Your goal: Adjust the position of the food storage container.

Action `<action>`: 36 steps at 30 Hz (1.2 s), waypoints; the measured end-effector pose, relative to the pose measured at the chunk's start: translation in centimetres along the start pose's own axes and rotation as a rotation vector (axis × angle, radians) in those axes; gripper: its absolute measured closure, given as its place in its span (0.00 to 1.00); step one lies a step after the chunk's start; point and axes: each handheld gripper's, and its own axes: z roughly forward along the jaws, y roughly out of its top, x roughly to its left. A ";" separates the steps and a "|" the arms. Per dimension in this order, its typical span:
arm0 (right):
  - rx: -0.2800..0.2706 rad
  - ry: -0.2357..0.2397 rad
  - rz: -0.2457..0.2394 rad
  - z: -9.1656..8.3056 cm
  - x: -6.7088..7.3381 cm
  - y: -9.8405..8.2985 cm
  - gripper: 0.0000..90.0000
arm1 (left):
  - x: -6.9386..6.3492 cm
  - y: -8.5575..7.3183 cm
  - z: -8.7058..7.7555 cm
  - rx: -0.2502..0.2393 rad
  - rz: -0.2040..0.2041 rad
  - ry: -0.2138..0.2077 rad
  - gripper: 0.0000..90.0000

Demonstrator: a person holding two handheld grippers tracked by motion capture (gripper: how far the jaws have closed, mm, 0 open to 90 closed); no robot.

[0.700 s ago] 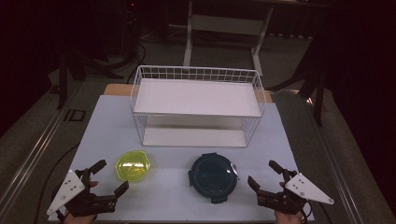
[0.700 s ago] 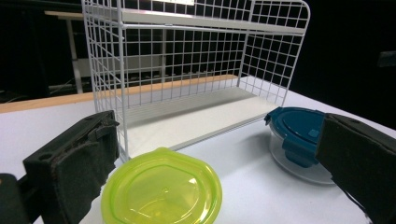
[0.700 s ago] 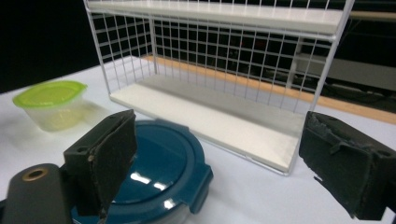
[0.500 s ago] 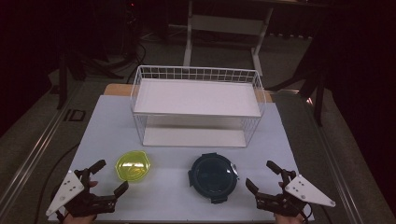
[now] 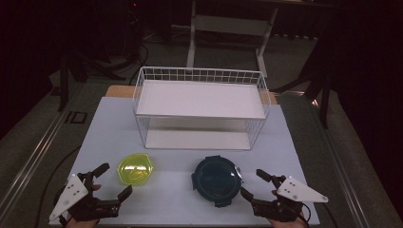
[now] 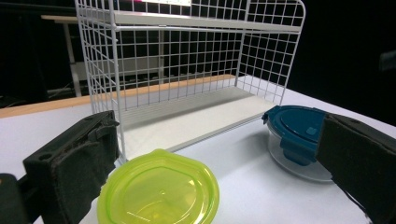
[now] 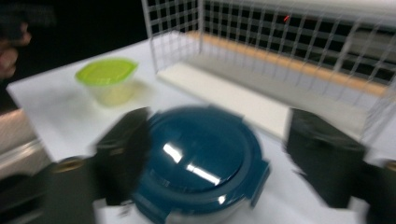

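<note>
A lab or test room is suggested — a white table [image 5: 294, 156] is lit alone while the surroundings are kept dark. Cables [image 5: 138, 47] are seen on the carpeted floor [image 5: 28, 123], and metal stands [image 5: 233, 23] are placed behind — nothing homely.

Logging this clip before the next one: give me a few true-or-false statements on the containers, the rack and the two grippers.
1. The yellow-green lidded container sits left of the blue-lidded container. True.
2. The wire rack holds a container on its top shelf. False: both shelves are bare.
3. The left gripper grips the yellow-green lidded container. False: its jaws stand open, apart from it.
4. The right gripper is open beside the blue-lidded container. True.
</note>
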 end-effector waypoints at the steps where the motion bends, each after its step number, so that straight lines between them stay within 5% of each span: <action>1: 0.012 0.009 0.001 0.2 0.1 -0.2 0.38 | 0.0 0.0 0.0 0.000 0.000 0.000 0.00; 6: 0.078 0.025 0.015 1.2 0.0 -1.5 0.64 | 0.1 0.0 0.0 0.003 0.001 0.001 0.00; 14: 0.176 0.066 0.030 2.3 0.3 -3.2 0.83 | 0.1 -0.1 0.1 0.005 -0.001 -0.002 0.00; 17: 0.219 0.081 0.029 2.7 0.6 -3.8 0.98 | 0.0 -0.1 0.2 0.009 0.000 -0.004 0.00; 36: 0.284 0.105 0.057 3.8 0.3 -4.6 1.00 | 0.0 -0.2 0.4 0.013 0.000 -0.005 0.00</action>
